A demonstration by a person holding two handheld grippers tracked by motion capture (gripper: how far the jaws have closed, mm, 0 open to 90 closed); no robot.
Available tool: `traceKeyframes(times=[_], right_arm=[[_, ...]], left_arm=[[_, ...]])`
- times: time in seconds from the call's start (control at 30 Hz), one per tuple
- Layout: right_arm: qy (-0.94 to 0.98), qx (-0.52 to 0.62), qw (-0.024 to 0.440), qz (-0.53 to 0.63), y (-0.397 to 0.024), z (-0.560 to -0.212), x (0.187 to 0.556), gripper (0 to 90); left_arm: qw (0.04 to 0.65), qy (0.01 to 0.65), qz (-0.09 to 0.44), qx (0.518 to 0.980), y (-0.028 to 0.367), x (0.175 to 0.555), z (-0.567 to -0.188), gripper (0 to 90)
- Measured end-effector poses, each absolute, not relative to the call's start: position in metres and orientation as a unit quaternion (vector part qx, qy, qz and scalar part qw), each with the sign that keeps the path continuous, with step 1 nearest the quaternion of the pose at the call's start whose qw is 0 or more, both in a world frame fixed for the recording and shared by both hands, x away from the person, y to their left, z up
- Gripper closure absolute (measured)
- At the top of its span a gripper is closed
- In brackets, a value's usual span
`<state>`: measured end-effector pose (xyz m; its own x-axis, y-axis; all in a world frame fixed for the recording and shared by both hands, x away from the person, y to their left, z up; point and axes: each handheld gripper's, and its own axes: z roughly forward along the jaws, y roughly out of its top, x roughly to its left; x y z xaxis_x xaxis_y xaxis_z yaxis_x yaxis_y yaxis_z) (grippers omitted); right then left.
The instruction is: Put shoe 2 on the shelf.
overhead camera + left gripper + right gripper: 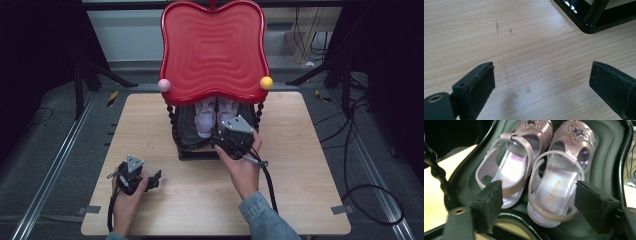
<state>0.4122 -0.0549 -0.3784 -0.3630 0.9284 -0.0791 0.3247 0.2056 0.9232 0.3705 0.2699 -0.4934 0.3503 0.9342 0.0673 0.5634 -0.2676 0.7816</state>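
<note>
Right hand-held gripper [534,207] gapes level, seemingly clear of sandal [556,192] heel.

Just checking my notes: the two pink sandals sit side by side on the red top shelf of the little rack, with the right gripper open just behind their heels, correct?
Not quite. The sandals sit on the black lower shelf, under the red top, as the right gripper view shows. The right gripper is indeed open behind their heels.

Wooden table [300,200], two-tier rack [192,150] standing on it
</note>
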Motion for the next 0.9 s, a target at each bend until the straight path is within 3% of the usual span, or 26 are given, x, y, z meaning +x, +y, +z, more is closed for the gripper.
traceKeyframes(times=[0.27,0.9], right_arm=[[0.709,0.439,0.331,0.442,-0.070,-0.379,0.393,9.9],[0.744,0.432,0.304,0.409,-0.122,-0.425,0.365,6.1]], left_arm=[[0.340,0.501,0.275,0.747,0.270,0.370,-0.493,5.4],[0.329,0.500,0.268,0.755,0.268,0.372,-0.497,4.7]])
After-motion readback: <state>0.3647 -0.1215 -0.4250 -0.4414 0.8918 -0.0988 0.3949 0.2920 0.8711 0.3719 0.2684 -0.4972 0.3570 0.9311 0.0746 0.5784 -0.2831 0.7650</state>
